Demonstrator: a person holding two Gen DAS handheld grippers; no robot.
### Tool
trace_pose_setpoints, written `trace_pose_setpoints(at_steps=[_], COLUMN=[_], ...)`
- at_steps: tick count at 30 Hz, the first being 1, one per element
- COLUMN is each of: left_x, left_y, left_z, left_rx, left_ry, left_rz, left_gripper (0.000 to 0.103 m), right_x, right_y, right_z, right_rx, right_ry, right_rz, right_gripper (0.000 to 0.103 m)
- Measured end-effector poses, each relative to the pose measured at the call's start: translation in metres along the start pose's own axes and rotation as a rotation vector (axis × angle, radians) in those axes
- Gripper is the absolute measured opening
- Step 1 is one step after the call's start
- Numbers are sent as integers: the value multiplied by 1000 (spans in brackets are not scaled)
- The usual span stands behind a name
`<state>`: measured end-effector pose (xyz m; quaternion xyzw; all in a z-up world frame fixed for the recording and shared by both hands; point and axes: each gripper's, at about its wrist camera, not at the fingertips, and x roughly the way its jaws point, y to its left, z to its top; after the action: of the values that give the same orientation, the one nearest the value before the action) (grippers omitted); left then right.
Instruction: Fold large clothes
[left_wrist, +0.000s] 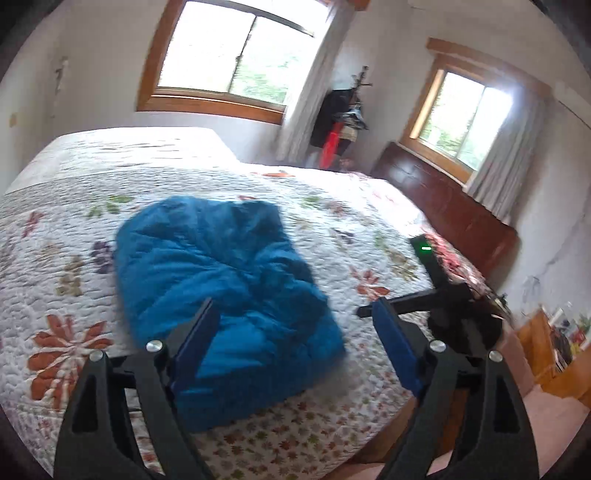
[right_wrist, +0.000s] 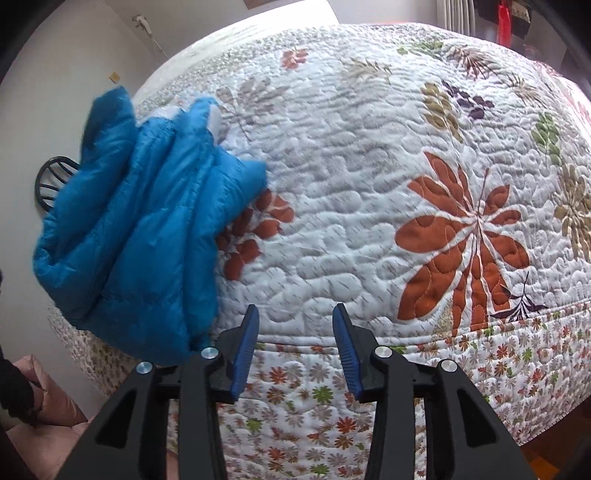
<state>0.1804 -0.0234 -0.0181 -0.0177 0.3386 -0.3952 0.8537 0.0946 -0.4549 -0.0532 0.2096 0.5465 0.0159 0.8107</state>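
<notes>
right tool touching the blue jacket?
Apart. The right wrist view shows the right tool open over bare quilt, with the blue jacket lying off to its left.

Floral quilted bed (left_wrist: 55, 229), folded blue puffer jacket (left_wrist: 221, 280) lying on it

Daylight pours in from two windows (left_wrist: 236, 55) on the far wall, both blown out to near white, and it washes the far side of the quilt (left_wrist: 332, 192) pale. The room is bright, with only soft shadows. The left wrist view is smeared with motion blur, worst across the blue jacket (left_wrist: 221, 273). The right wrist view is sharper. Both bow strongly outward, with dark corners.
</notes>
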Motion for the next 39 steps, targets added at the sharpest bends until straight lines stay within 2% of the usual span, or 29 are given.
trace_pose_setpoints(at_steps=[3,5,7,10,13,18,19,21,23,26,29,31,33,36,39], left_x=[11,25,45,68,89,105,107,108,108,100,74,61,57,70,92], left_y=[46,71,91,109,119,128,130,131,132,133,125,114,97,76,64], left_z=[7,10,10,6,-1,-14,-16,-18,-18,-16,-5,3,8,10,7], left_rx=[-97,-144,-182,-228,-257,-317,-322,-327,-328,-331,-326,-306,-250,-171,-131], left_ry=[20,70,135,205,253,272,271,269,269,259,169,118,91,100,153], left_rz=[211,274,298,246,188,95,84,74,69,65,89,116,209,239,242], left_gripper=[83,82,82,82,81,82,82,82,81,78,78,78,78,78,78], right_x=[-20,-27,-26,-13,8,45,54,71,75,51,12,-16,-38,-48,-31], right_y=[26,46,68,101,117,121,120,124,129,138,146,147,145,128,98], right_z=[17,30,43,59,72,83,84,85,84,79,70,60,46,29,22], right_rx=[-35,-62,-82,-125,-128,-90,-84,-96,-125,-176,-211,-234,-254,-222,-137], right_ry=[-40,-49,-30,13,66,136,153,178,161,99,11,-66,-121,-144,-94], right_rz=[96,157,196,227,217,236,239,233,229,253,299,292,276,234,214], right_gripper=[60,69,73,79,80,80,79,67,42,26,22,22,22,22,22])
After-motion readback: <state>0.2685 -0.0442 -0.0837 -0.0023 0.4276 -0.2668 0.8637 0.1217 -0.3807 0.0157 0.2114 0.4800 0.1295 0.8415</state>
